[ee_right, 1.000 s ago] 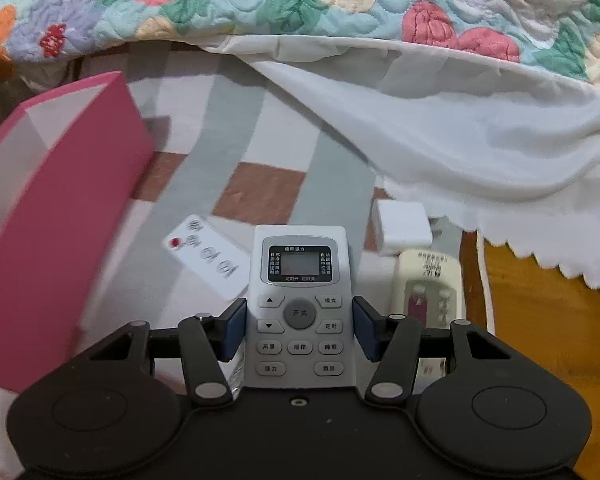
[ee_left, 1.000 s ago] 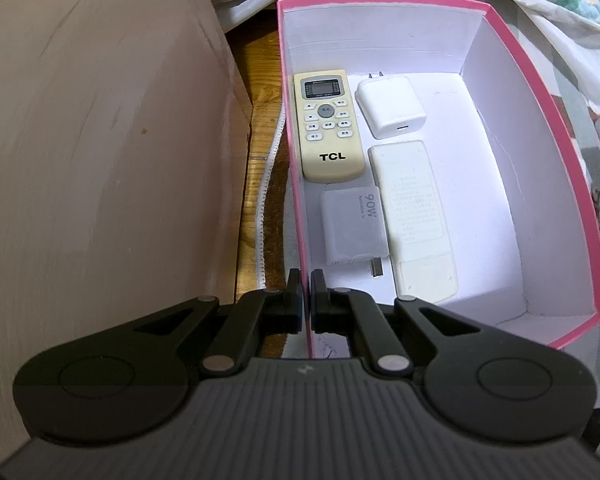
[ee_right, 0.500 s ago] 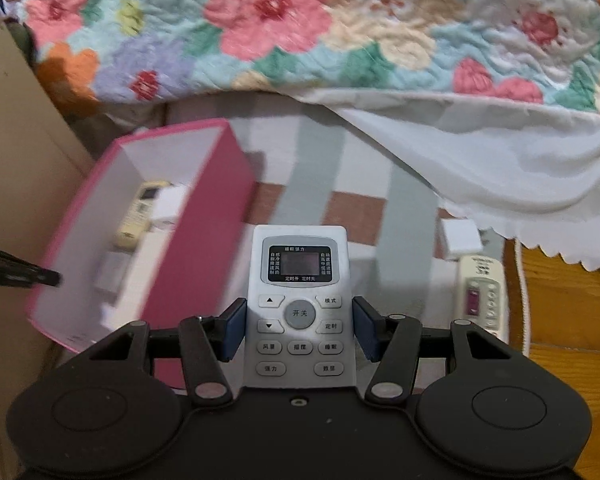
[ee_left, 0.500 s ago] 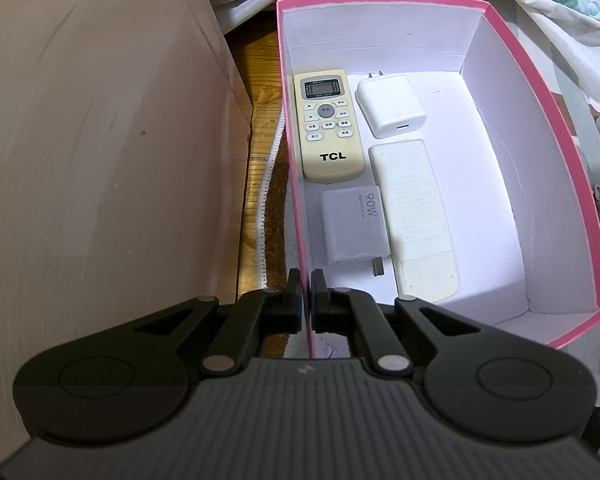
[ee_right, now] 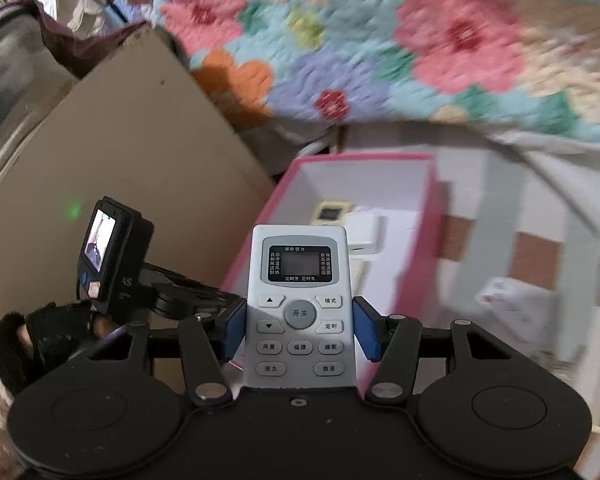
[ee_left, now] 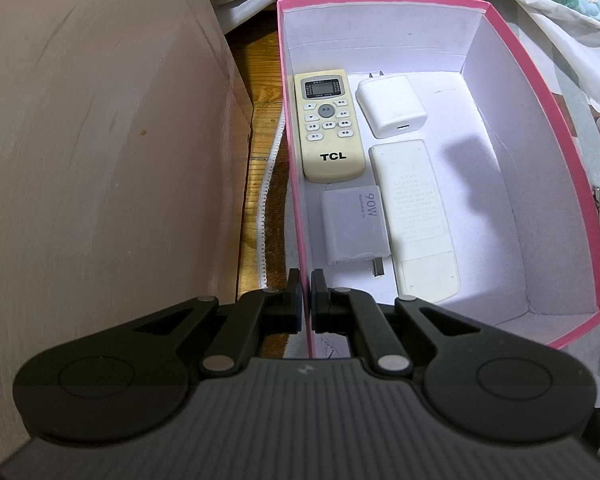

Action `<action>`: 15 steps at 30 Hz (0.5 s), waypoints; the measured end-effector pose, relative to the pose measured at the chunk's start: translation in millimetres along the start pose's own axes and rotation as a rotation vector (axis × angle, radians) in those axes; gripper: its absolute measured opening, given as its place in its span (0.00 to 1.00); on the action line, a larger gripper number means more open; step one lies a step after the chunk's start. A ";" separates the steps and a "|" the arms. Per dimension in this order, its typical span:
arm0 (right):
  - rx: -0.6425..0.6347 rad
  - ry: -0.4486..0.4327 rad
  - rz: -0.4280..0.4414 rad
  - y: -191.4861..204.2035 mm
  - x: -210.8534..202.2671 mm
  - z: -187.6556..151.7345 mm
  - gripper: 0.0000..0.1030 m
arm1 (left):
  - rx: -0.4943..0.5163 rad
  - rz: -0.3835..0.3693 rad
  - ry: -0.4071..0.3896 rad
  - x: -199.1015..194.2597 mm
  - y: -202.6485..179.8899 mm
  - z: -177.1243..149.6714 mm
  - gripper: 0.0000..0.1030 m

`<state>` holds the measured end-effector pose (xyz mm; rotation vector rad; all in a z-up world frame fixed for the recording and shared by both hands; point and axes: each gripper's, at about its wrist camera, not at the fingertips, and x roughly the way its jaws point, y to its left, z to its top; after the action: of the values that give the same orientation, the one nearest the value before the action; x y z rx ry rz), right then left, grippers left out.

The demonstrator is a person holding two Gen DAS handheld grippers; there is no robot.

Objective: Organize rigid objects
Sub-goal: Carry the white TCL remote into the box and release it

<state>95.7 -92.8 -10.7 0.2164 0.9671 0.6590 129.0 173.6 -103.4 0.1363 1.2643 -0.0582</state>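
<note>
Right tongs (ee_right: 299, 330) clamp grey remote (ee_right: 300, 304), hiding blurred pink box (ee_right: 428, 240); left tongs (ee_left: 306, 300) pinch its wall.

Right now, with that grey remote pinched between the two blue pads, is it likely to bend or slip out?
Bending seems unlikely: the grey remote looks like a hard plastic slab. Slipping is possible, since the right hand-held gripper clamps only its smooth narrow sides. It sticks out well past the pads, so it might tilt if knocked against the pink box.

Grey remote (ee_right: 300, 304) upright in tool grip above pink box (ee_right: 416, 280).
</note>
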 end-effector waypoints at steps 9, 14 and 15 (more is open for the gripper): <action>0.188 0.164 0.129 -14.1 107.1 17.0 0.59 | -0.004 -0.003 0.002 1.1 3.4 0.8 0.03; 0.205 0.196 0.035 -16.0 149.0 22.2 0.59 | 0.007 0.011 -0.002 0.8 0.6 -0.4 0.03; 0.198 0.181 0.003 -15.3 155.9 23.5 0.59 | 0.004 0.008 -0.001 0.9 1.9 -0.3 0.03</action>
<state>182.6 -7.6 -112.1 0.3376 1.2074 0.5920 129.2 175.5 -104.2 0.1444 1.2628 -0.0535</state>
